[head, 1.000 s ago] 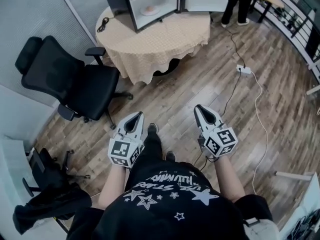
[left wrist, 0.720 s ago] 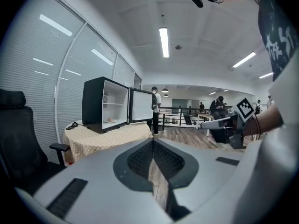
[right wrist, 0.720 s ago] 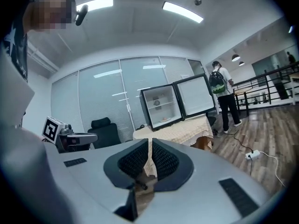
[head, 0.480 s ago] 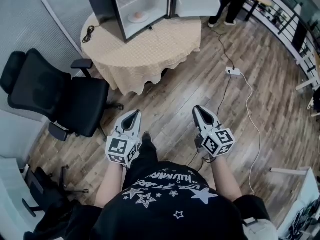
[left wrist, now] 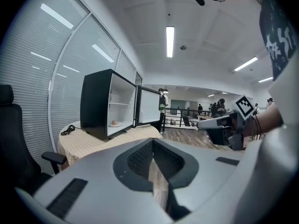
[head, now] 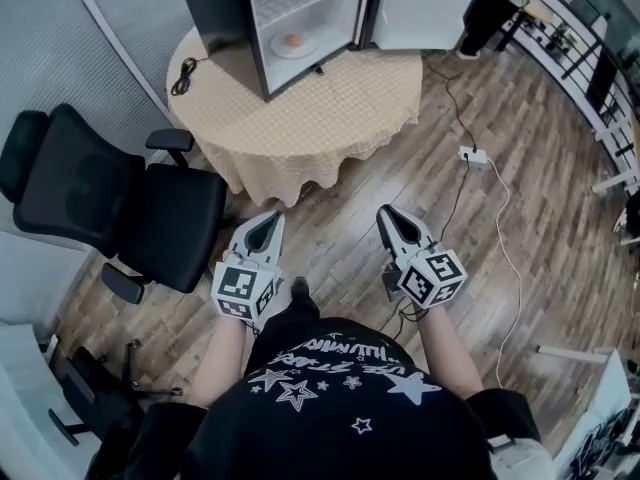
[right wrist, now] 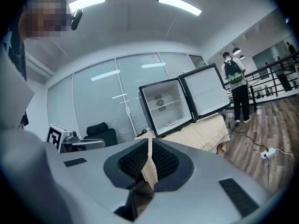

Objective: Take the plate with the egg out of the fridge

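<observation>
Standing well back from the bench, we are only beginning: the fridge is open, but the plate with the egg is sitting untouched on its lower level, so the reach, the grasp and the lift out all remain. We are holding the left tool and the right tool clenched and empty, well apart from the plate, which is lying ahead of both
</observation>
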A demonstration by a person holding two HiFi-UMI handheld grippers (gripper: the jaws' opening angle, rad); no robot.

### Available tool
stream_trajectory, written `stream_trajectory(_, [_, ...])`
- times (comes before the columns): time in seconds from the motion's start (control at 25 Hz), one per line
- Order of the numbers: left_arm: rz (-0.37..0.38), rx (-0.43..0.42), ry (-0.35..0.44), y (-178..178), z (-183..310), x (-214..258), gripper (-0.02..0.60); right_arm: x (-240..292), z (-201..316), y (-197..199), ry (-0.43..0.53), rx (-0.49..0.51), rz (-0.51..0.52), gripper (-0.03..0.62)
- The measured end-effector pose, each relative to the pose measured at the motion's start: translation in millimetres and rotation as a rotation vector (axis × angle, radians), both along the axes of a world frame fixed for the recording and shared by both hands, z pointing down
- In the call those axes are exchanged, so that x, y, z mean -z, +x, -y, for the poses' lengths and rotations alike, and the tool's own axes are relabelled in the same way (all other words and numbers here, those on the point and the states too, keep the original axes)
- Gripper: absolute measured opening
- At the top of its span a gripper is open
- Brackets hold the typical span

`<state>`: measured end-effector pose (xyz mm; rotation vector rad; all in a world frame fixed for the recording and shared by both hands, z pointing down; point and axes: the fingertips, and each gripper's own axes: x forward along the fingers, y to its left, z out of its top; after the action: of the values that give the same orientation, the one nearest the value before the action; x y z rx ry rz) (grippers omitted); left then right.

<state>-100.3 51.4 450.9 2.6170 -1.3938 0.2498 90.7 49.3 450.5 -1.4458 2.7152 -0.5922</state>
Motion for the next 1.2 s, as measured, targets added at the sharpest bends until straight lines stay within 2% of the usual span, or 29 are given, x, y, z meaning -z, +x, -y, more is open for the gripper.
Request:
stream_trajectory(0.24, [-0.019, -0.018, 0.004, -16, 39, 2, 0.005, 2, 30, -14, -0.022, -0.030, 0.020, 0.041])
stream_trajectory(0.76, [-0.029, -0.119, -0.014, -41, 98, -13, 0.005, -6, 72, -41, -0.055, -0.094, -0.001, 0.041])
stream_trajectory(1.04, [-0.040, -0.124, -0.022, -49, 110, -13, 0.005, -6, 77, -39, -0.075, -0.128, 0.029, 0.041])
stream_trajectory(1.2, [-0.031, -0.115, -0.026, -51, 107, -17, 0.005, -12, 81, -41, -0.088, -0.113, 0.036, 0.041])
